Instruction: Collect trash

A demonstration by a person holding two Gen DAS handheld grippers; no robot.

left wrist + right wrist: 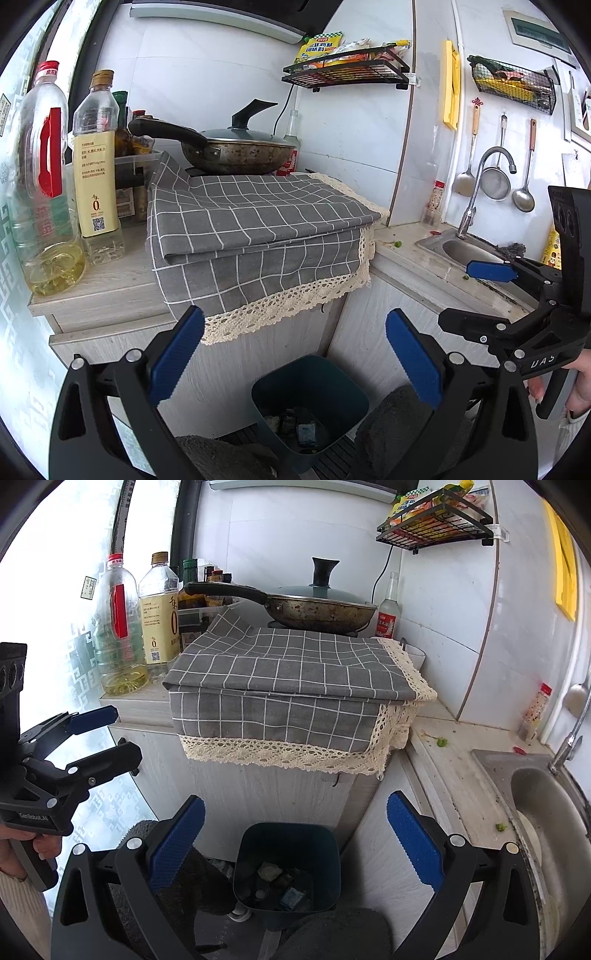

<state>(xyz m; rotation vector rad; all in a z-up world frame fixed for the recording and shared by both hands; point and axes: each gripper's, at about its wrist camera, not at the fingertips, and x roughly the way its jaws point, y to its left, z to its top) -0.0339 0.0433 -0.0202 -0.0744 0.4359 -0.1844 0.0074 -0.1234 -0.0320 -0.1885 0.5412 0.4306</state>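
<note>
Both hand-held grippers hang above the floor in front of the kitchen cabinet, each spread wide with nothing between the blue pads.

Left gripper [295, 354]: released, jaws far apart. Directly below and ahead of it, framed between its two fingers, stands the dark teal trash bin [309, 406] on the floor against the cabinet front. Scraps of trash [295, 428] lie in the bin's bottom: a pale crumpled lump, a dark piece, a small blue piece.

Right gripper [295, 834]: also released, jaws far apart, nothing held. In the right wrist view the bin sits between its fingers too, slightly nearer the left finger, open mouth facing up.

In the left wrist view the right gripper shows at the right edge, over the counter edge near the sink [469, 251], with a hand [576, 387] on its grip. In the right wrist view the left gripper shows at the left edge.

Loose bits on the counter [436, 760]: a green scrap [441, 742] just right of the lace-edged grey checked cloth [288, 675], a red scrap [521, 750] near the tap base, another green scrap [501, 826] by the sink rim. All lie well apart from both grippers, up and to the right of them.

A lidded wok [236, 147] sits on top behind the cloth; oil bottles [96, 162] stand to its left
</note>
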